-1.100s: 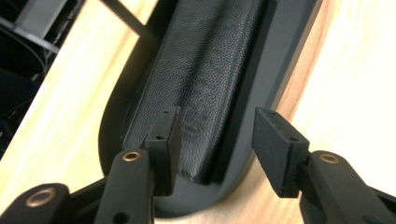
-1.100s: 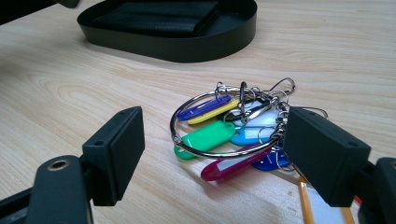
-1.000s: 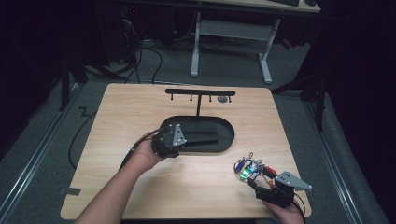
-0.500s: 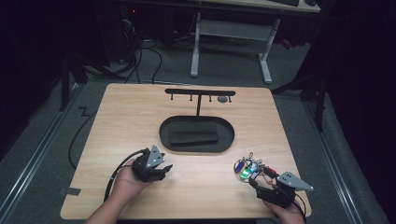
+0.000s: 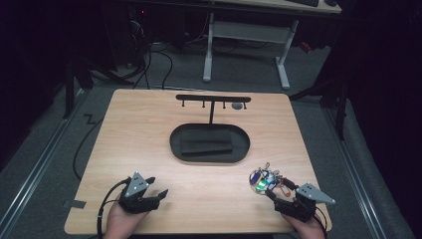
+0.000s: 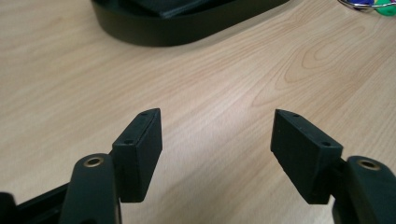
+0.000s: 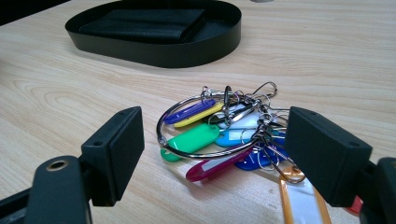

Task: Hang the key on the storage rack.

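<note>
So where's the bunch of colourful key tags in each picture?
High view: the key tags lie lower right, just ahead of the right gripper.
Left gripper view: a sliver at the top right corner.
Right gripper view: centre, before the open jaws.
Shared landmark: the black oval tray.

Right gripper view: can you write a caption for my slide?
Open right tongs hover over a bunch of colourful key tags on a wooden table, near a black oval tray.

We see the black tray (image 6: 187,23) cut off by the left gripper view's top edge. Beyond the tray, the grey thing (image 5: 238,105) under the rack (image 5: 213,98) is too small to identify.
</note>
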Action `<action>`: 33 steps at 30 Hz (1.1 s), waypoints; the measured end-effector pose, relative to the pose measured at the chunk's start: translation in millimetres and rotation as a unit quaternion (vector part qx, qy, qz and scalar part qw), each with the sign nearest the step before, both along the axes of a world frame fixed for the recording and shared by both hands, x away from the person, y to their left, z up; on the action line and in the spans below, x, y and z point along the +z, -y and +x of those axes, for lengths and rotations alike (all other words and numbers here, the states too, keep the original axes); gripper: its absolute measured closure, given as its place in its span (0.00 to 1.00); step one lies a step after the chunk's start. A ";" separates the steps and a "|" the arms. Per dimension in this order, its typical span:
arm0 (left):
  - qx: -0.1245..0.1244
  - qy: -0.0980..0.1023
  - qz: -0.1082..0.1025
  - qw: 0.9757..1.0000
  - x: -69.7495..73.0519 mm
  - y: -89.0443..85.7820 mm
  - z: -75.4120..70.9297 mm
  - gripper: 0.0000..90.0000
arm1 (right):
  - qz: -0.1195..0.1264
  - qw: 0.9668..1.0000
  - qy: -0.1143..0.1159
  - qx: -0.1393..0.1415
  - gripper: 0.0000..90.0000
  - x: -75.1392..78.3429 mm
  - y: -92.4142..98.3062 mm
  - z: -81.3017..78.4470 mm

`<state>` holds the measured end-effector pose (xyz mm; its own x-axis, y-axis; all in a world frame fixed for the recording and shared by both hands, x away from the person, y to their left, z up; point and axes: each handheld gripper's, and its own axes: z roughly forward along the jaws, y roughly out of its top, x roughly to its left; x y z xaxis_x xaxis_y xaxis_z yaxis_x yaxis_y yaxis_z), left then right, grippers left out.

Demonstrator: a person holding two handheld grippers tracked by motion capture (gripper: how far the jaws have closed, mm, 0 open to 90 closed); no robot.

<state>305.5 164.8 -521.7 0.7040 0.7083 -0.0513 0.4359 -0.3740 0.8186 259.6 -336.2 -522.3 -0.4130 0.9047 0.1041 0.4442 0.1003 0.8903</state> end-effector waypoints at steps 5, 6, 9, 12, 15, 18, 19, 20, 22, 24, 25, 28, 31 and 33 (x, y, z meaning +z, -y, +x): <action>-0.019 0.003 0.013 1.000 -5.5 4.9 -3.3 0.37 | -0.015 1.000 0.000 0.015 0.21 4.2 -1.3 -1.9; -0.024 0.006 0.017 1.000 -5.7 7.0 -3.5 0.37 | -0.017 1.000 -0.001 0.018 0.20 4.8 -1.7 -2.4; -0.037 0.015 0.025 0.999 -4.9 12.0 -6.0 0.37 | -0.026 0.999 -0.001 0.023 0.20 6.2 -4.1 -3.3; -0.045 0.026 0.038 0.998 -3.3 14.1 -9.3 0.36 | -0.027 0.999 -0.009 0.031 0.19 6.0 -5.9 -4.0; -0.044 0.032 0.044 0.998 -2.3 13.4 -9.1 0.36 | -0.029 0.999 -0.017 0.034 0.19 3.4 -6.5 -2.2; -0.038 0.033 0.038 0.998 -1.2 10.2 -8.0 0.36 | -0.025 0.999 -0.028 0.034 0.19 2.6 -6.6 -0.4; -0.036 0.034 0.036 0.998 -0.8 9.0 -7.8 0.36 | -0.023 0.999 -0.029 0.036 0.19 2.9 -6.4 -0.3; -0.034 0.034 0.034 0.998 -0.8 8.3 -7.5 0.37 | -0.021 0.999 -0.031 0.037 0.19 3.3 -6.1 -0.6; -0.031 0.036 0.031 0.998 -0.3 7.3 -7.5 0.37 | -0.016 0.999 -0.030 0.041 0.19 4.1 -5.3 -1.5; -0.031 0.039 0.031 0.998 1.0 7.6 -7.8 0.36 | -0.014 0.999 -0.031 0.042 0.19 5.5 -5.0 -2.6; -0.030 0.042 0.032 0.998 1.7 8.0 -8.3 0.36 | -0.016 0.999 -0.029 0.043 0.19 6.2 -5.0 -3.1; -0.028 0.048 0.029 0.998 3.2 8.9 -8.7 0.36 | -0.022 0.998 -0.030 0.047 0.20 7.8 -6.2 -4.6; -0.031 0.050 0.030 0.998 2.2 12.0 -8.5 0.36 | -0.026 0.998 -0.031 0.050 0.22 8.8 -7.8 -4.8; -0.036 0.051 0.033 0.997 1.7 13.8 -8.6 0.36 | -0.029 0.998 -0.032 0.053 0.23 9.0 -9.1 -3.1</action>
<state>296.9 151.0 -519.9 0.7525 0.6551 0.0684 0.3211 -0.4556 0.8303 256.5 -327.1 -513.3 -0.5013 0.8613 0.0829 0.4845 0.2000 0.8516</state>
